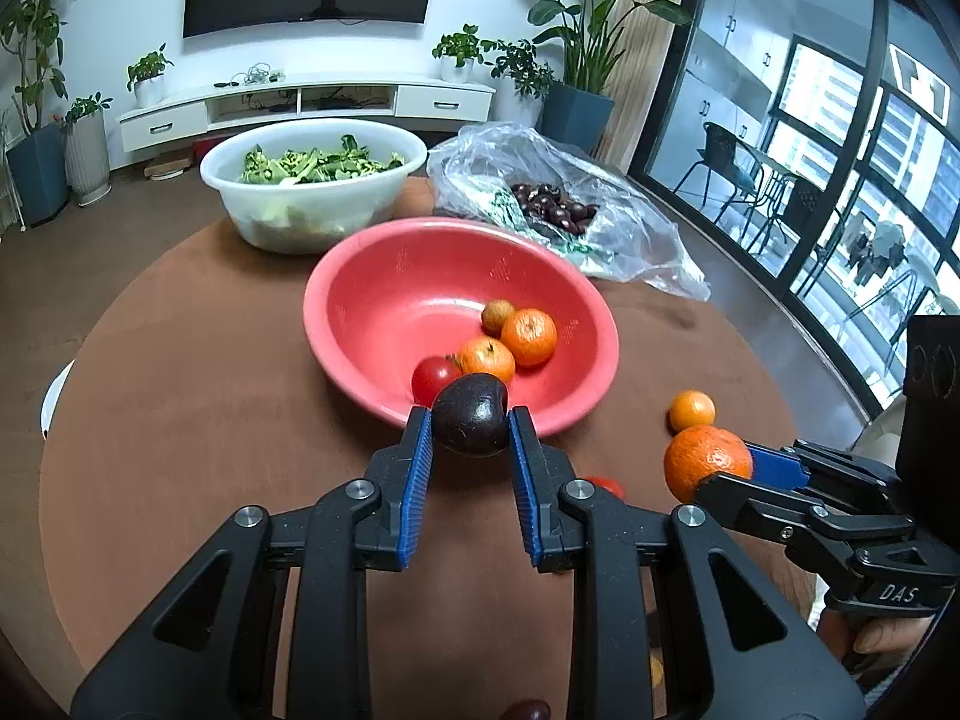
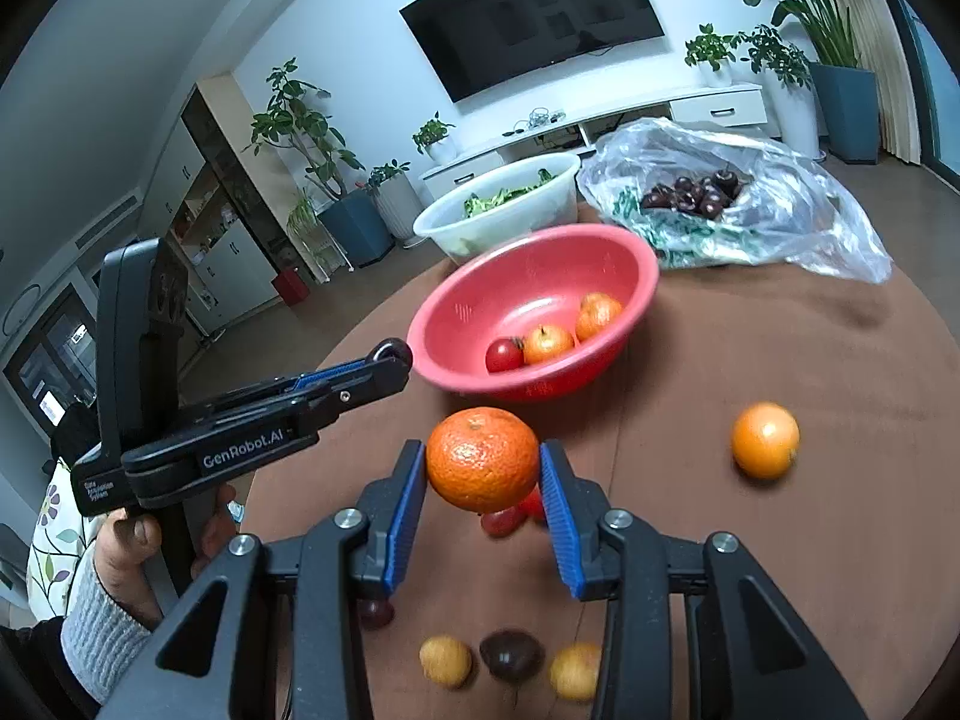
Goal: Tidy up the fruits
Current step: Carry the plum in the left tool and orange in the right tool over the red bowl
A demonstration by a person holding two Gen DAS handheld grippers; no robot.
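My left gripper (image 1: 471, 429) is shut on a dark purple cherry (image 1: 471, 423), held just at the near rim of the red bowl (image 1: 372, 300). The bowl holds a tomato (image 1: 433, 379), two oranges (image 1: 528, 336) and a small yellow fruit (image 1: 497, 315). My right gripper (image 2: 483, 465) is shut on a large orange (image 2: 483, 459), held above the table short of the bowl (image 2: 498, 282). In the right wrist view the left gripper (image 2: 393, 357) shows at left with the cherry at its tip. The right gripper (image 1: 720, 468) shows at right in the left wrist view.
A loose orange (image 2: 765, 439) lies on the brown round table (image 2: 780, 540). Small tomatoes (image 2: 501, 521), yellow fruits (image 2: 445, 660) and a dark cherry (image 2: 511, 655) lie near the front. A white bowl of greens (image 1: 312, 180) and a plastic bag of cherries (image 1: 552, 204) stand behind.
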